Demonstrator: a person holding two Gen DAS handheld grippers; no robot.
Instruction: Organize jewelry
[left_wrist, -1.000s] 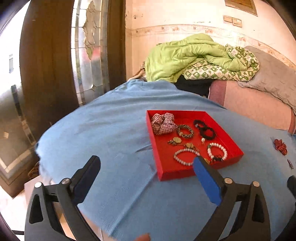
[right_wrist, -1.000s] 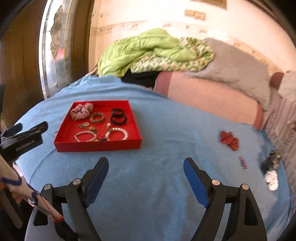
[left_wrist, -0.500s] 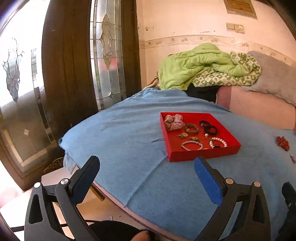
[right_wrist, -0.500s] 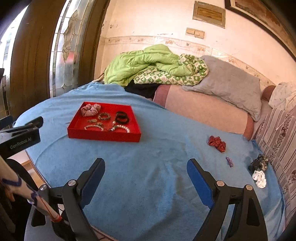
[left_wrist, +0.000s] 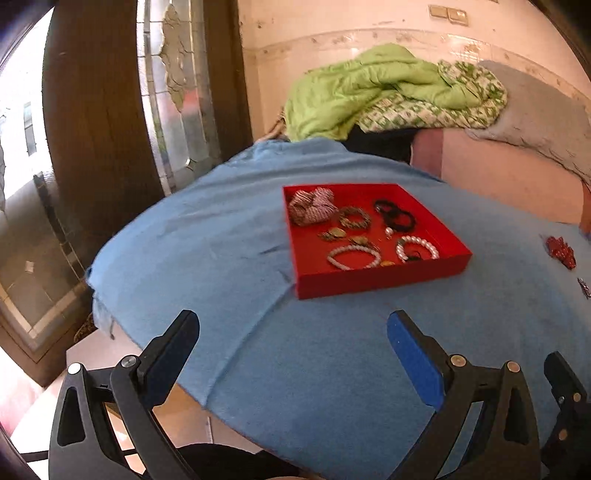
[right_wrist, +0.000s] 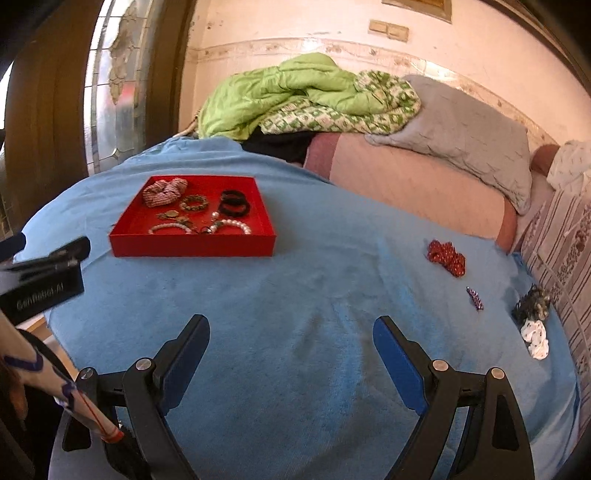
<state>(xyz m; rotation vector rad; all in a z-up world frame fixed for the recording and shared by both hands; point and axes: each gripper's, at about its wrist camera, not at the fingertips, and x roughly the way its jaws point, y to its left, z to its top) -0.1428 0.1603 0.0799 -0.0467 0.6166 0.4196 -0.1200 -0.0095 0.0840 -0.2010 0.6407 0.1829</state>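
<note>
A red tray (left_wrist: 380, 277) (right_wrist: 192, 246) sits on the blue cloth and holds a checked scrunchie (left_wrist: 312, 209), black hair ties (left_wrist: 397, 217), bead and pearl bracelets (left_wrist: 354, 256) and small pendants. A red beaded piece (right_wrist: 446, 257) (left_wrist: 560, 251), a small purple clip (right_wrist: 474, 298) and a dark and white scrunchie pair (right_wrist: 533, 321) lie loose on the cloth to the right. My left gripper (left_wrist: 291, 341) is open and empty, short of the tray. My right gripper (right_wrist: 291, 345) is open and empty over bare cloth.
The blue cloth (right_wrist: 295, 295) covers a rounded table whose near-left edge drops off (left_wrist: 147, 332). Behind it is a pink bed with a green quilt (right_wrist: 295, 92) and grey pillow (right_wrist: 469, 125). A wooden door with stained glass (left_wrist: 166, 92) stands at left.
Both grippers have moved back in towards the table, so the tray looks larger and closer than half a second ago. Both stay open and empty.
</note>
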